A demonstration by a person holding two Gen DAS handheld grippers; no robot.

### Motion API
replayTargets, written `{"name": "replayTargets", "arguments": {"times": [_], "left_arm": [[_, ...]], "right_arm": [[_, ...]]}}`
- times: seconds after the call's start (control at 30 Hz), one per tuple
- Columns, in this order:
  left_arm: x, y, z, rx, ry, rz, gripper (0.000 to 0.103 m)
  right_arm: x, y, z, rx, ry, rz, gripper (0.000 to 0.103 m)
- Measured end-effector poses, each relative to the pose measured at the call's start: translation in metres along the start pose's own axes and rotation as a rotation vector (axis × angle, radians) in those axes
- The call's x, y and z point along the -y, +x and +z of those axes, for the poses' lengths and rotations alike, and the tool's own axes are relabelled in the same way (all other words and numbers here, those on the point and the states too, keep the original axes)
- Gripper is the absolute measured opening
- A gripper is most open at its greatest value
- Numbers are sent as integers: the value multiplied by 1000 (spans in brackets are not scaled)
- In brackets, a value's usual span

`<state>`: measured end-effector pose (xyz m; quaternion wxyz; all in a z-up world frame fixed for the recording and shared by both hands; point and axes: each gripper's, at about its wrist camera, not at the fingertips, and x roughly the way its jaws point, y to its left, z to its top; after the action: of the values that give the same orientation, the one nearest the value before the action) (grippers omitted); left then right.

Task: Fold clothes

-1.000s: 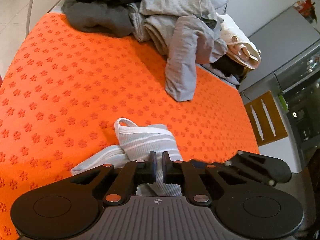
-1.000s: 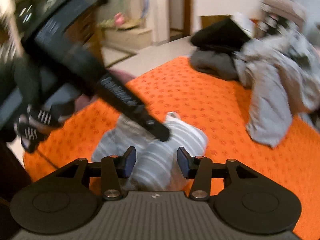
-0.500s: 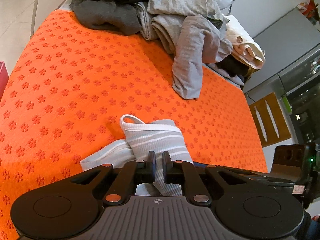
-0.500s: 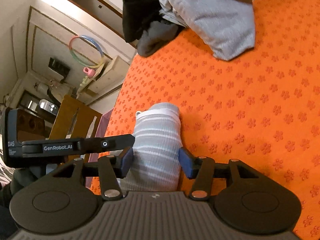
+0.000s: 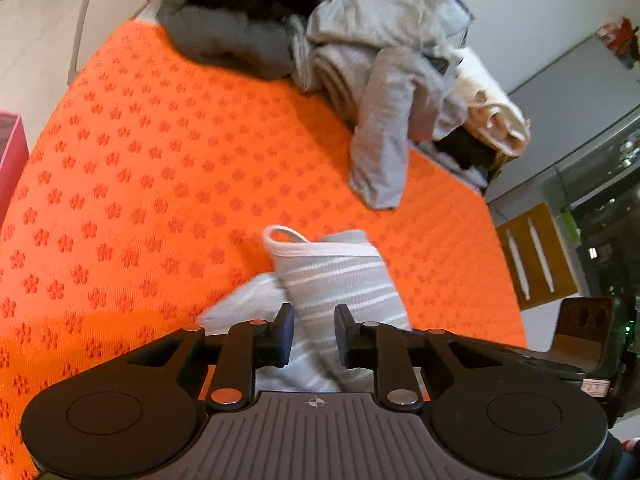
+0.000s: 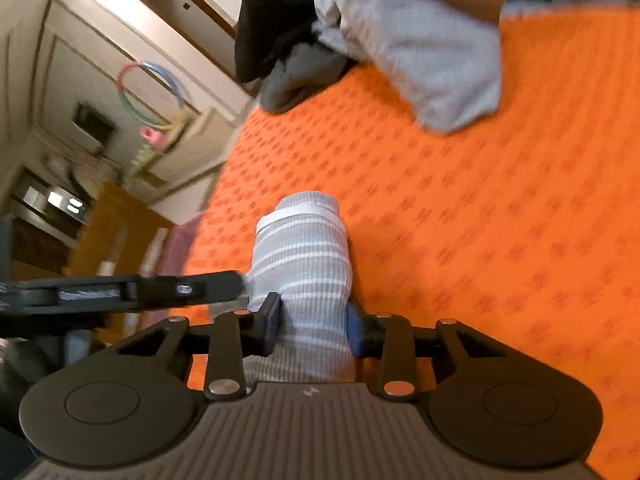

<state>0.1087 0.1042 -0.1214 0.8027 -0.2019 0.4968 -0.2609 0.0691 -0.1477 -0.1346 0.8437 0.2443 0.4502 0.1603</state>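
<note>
A folded grey garment with white stripes [image 5: 336,276] lies on the orange flower-patterned cloth [image 5: 160,160], its white-trimmed edge turned away from me. My left gripper [image 5: 314,324] hangs over its near end; the jaws are opening, with the fabric between them but not pinched. In the right wrist view the same striped garment [image 6: 304,252] runs between the pads of my right gripper [image 6: 312,320]. Those jaws are closing and press its two sides. The left gripper's black body [image 6: 152,290] reaches in from the left there.
A heap of light grey clothes [image 5: 380,80] and a dark grey garment [image 5: 228,40] lie at the far end of the cloth. A cream garment [image 5: 492,120] hangs off the far right corner. A wooden chair [image 5: 532,256] stands beyond the right edge.
The left jaws, shut on the striped fabric before, now stand apart. The right gripper rolled, came down over the garment, and its jaws have drawn in against the sides.
</note>
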Motion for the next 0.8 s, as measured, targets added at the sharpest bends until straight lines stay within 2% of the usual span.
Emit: {"name": "replayTargets", "arguments": {"times": [0.2, 0.43, 0.63, 0.8], "left_arm": [[6, -10, 7, 5, 17, -10, 23], [41, -6, 25, 11, 107, -67, 23], [64, 22, 38, -30, 143, -96, 23], [59, 38, 34, -83, 136, -40, 19]], "right_arm": [[-22, -16, 12, -5, -314, -256, 38], [-72, 3, -10, -46, -720, -420, 39], [-94, 10, -26, -62, -912, -460, 40], [-101, 8, -31, -77, -970, -433, 45]]}}
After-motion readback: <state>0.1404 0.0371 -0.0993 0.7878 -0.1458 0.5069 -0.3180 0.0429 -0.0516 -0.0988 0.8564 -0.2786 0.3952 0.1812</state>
